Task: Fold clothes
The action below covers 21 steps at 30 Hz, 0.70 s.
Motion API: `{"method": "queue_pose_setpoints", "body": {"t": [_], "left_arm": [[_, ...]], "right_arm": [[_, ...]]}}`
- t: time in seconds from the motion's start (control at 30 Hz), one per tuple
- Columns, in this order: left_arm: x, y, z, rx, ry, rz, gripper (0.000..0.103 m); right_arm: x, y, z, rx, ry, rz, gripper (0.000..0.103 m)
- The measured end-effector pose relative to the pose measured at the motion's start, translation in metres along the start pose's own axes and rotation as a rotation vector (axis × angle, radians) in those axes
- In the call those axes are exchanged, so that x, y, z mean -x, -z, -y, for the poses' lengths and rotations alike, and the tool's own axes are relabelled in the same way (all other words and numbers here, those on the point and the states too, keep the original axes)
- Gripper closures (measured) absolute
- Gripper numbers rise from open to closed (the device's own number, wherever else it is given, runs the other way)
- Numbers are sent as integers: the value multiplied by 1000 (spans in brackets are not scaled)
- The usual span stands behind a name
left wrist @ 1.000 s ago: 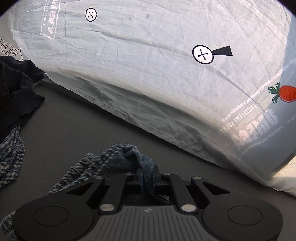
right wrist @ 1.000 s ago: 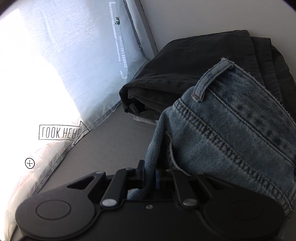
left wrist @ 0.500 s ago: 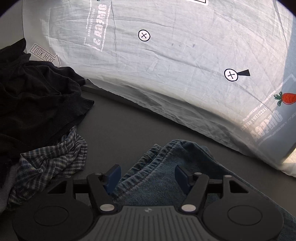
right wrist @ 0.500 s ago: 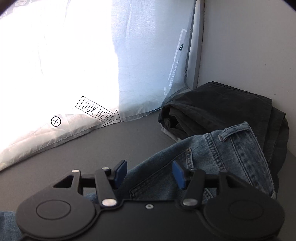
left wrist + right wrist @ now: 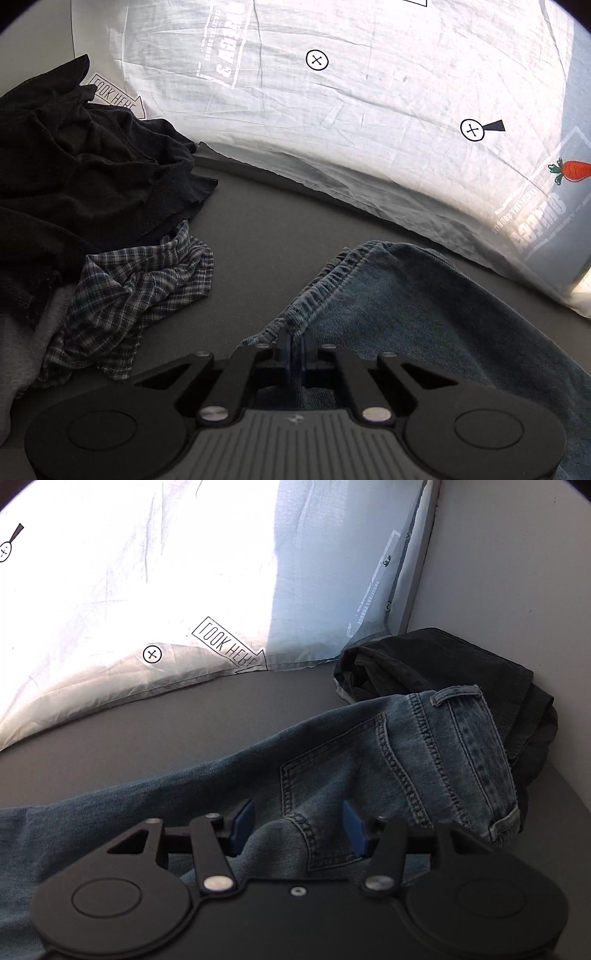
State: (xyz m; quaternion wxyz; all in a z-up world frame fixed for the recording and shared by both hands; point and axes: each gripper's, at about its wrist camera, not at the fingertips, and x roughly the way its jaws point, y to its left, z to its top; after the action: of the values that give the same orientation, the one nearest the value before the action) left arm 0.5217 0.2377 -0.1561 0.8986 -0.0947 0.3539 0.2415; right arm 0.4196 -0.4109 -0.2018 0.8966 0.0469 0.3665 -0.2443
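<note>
— Jeans (image 5: 424, 317) flat on grey table (image 5: 266, 236), hem pinched by left gripper (image 5: 294, 345) at six o'clock.
— Right gripper (image 5: 299, 825) spread over pocket. Needs clamping, probably, then folding across.

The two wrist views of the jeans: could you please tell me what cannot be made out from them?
- Left wrist view: the left tool is shut on the jeans; its body hides how much fabric it holds.
- Right wrist view: the open right tool covers the jeans' near part; the left edge cuts off the leg.
- Black clothes and plaid shirt: crumpled, cut off at the left edge.
- Dark folded garment: partly behind the jeans.
- Pillowcase: overexposed.
</note>
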Motion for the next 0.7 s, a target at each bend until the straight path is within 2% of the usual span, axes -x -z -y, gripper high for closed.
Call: {"method": "queue_pose_setpoints", "body": {"t": [0.1,0.17,0.23,0.27,0.33,0.4,0.43,0.53,0.63,0.7], "left_arm": [[20,-11,-1,-57,-4,51,97],[15,-12,-4,-52,15,35,95],[-11,-6,-6,-65,-4,-66,85],[-22,-3,-9,-60,-19,-116,77],[-28,4,-21,2,-28,-164,70],[-11,9,-37,94,4,-123,68],[-3,12,-43,124,8,-111,62],[11,30,-59,174,-6,-125,60],[16,52,-69,192,36,-176,60],[15,65,-68,159,41,-198,61]], "right_arm": [[9,0,4,-7,0,11,49],[13,4,4,-14,-4,3,49],[13,10,3,-24,-9,-17,49],[14,13,2,-25,-15,-24,49],[20,17,-5,-17,-32,-29,49],[27,22,-16,25,-60,-22,48],[30,25,-22,49,-67,-19,48],[30,34,-43,107,-78,-39,48],[30,41,-58,101,-106,-61,48],[32,46,-68,112,-119,-69,47]]}}
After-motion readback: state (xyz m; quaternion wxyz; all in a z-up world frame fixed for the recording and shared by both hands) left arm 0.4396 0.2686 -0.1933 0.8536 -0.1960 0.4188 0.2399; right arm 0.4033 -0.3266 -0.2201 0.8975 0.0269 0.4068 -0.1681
